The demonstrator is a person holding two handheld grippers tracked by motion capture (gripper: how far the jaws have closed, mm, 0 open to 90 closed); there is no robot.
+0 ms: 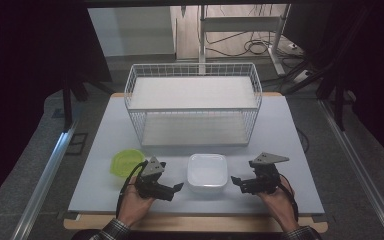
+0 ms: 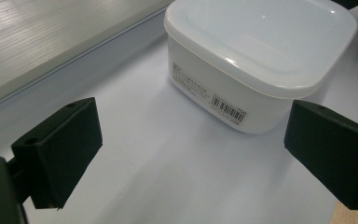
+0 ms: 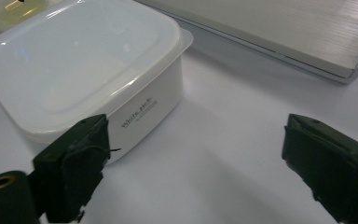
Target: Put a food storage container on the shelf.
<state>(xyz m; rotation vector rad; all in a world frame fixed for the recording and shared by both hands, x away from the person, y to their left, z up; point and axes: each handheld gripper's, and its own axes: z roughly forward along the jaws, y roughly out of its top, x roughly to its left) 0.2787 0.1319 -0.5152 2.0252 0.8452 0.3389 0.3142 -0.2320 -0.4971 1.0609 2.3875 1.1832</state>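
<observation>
A white square container with its lid on sits on the pale table mat near the front. My left gripper is just left of it and points at it, jaws open and empty. In the left gripper view the container lies ahead and to the right of the left gripper, clear of both jaws. My right gripper is just right of the container, also open and empty. In the right gripper view the container is ahead on the left of the right gripper, and its near corner lies close behind the left jaw.
A white wire basket with an upper shelf stands behind the container at mid-table; its base edge runs past each gripper view. A green bowl lies left of my left hand. Table edges are near both wrists.
</observation>
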